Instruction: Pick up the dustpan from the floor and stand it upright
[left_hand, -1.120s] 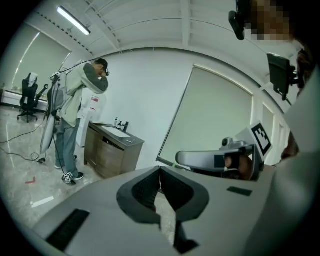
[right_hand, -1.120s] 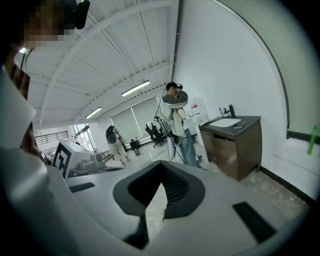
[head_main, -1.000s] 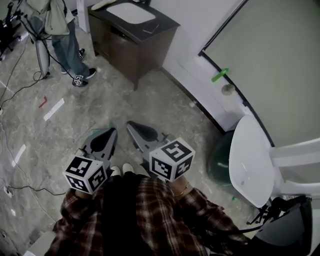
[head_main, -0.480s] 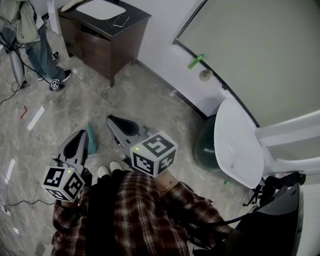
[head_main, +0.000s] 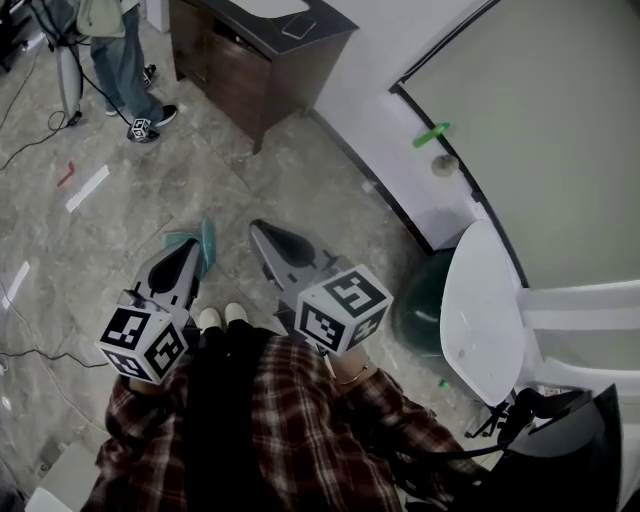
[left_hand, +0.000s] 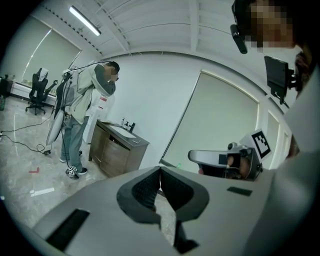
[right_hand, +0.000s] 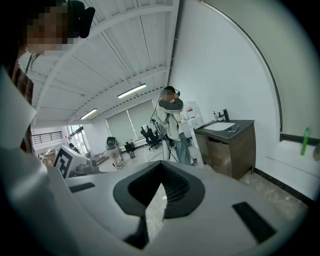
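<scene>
The dustpan (head_main: 207, 241) is a blue-green thing lying on the floor (head_main: 110, 250). In the head view it peeks out beside the tip of the left gripper (head_main: 191, 251), which hides part of it. I cannot tell if the two touch. The left gripper's jaws are pressed together with nothing in them. The right gripper (head_main: 262, 232) is just beside it, a bit more to the right. Its jaws are pressed together too, and they hold nothing. The person's two shoes (head_main: 222, 317) are between the grippers. To the right stand a dark green round thing (head_main: 418, 305) and a white chair (head_main: 482, 315), both near the wall. Farther off there is a brown cabinet (head_main: 250, 65) with a sink on top. Another person (head_main: 118, 45) stands beside it.
</scene>
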